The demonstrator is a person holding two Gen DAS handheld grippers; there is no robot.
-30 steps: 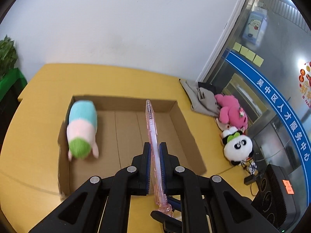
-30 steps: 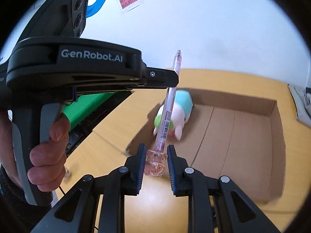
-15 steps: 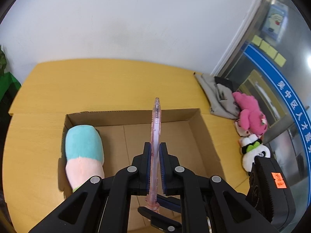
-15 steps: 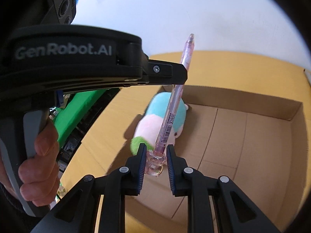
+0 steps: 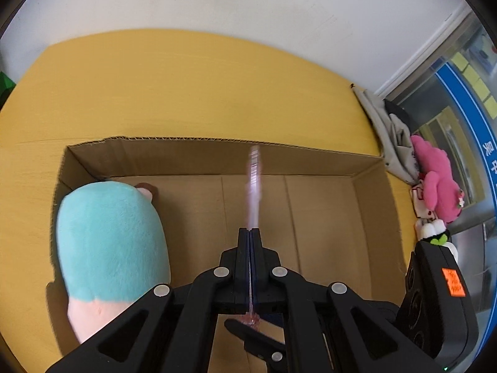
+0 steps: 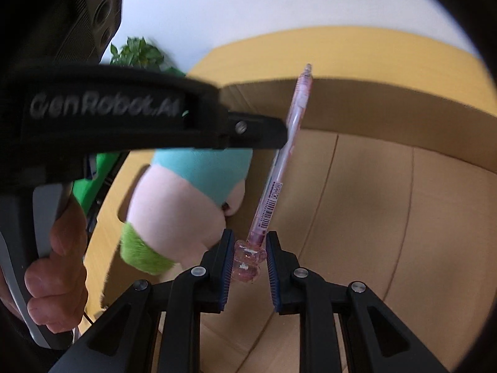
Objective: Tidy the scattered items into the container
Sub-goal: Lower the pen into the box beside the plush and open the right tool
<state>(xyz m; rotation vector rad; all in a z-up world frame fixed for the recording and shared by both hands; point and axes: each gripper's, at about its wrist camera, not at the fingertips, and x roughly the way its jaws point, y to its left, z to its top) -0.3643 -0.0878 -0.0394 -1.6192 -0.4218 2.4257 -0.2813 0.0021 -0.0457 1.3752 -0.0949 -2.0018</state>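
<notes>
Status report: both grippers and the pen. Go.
Left gripper jaws just closed tighter on the transparent pink pen; right gripper grips its end. Pen hangs over the brown cardboard box. Teal-and-pink plush toy left of pen, not beneath.

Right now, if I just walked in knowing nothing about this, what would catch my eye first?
Probably the pink pen, pinched between both grippers: the left gripper clamps its shaft, the right gripper its chunky end. It hangs over an open cardboard box on a yellow table. A big teal, pink and green plush sits in the box's left corner.

"GenRobot.AI" on left tool [image 6: 281,136]
</notes>
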